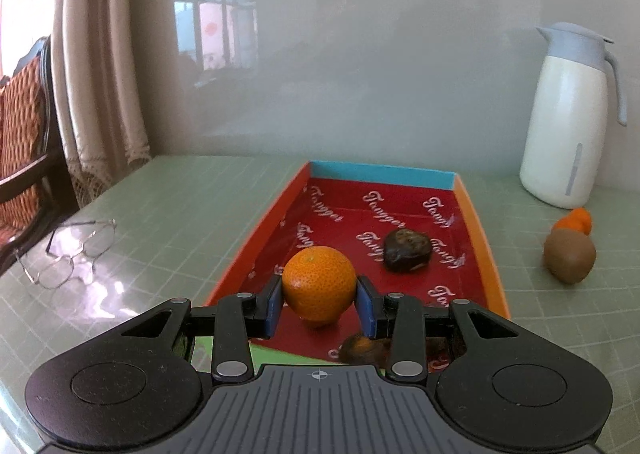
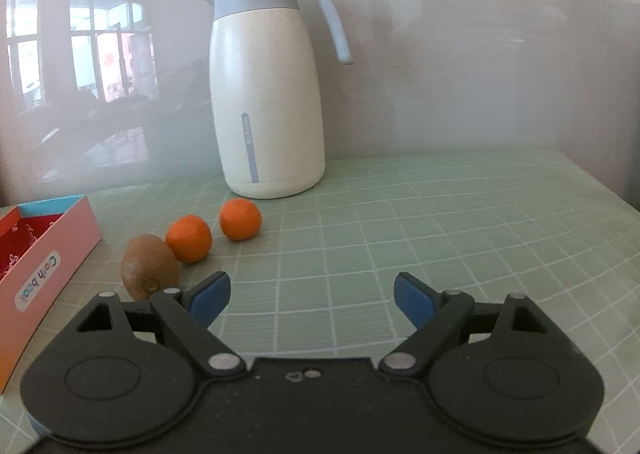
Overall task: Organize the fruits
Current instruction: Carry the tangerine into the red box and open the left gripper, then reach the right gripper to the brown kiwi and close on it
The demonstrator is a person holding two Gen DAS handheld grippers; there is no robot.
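My left gripper [image 1: 319, 304] is shut on an orange tangerine [image 1: 319, 283] and holds it above the near end of a red-lined box [image 1: 486, 254]. A dark brown fruit [image 1: 407, 251] lies in the box; another dark fruit [image 1: 362, 350] shows under the jaws. My right gripper [image 2: 312, 300] is open and empty above the green mat. Left of it lie a kiwi [image 2: 150, 266] and two tangerines [image 2: 189, 239] [image 2: 240, 219]. The kiwi [image 1: 569, 256] also shows right of the box in the left wrist view.
A white thermos jug [image 2: 268, 94] stands at the back against the wall, also in the left wrist view [image 1: 568, 122]. Glasses [image 1: 66, 254] lie on the mat left of the box. The box's pink outer wall [image 2: 44, 278] is at the right view's left edge. A chair [image 1: 24, 158] stands at far left.
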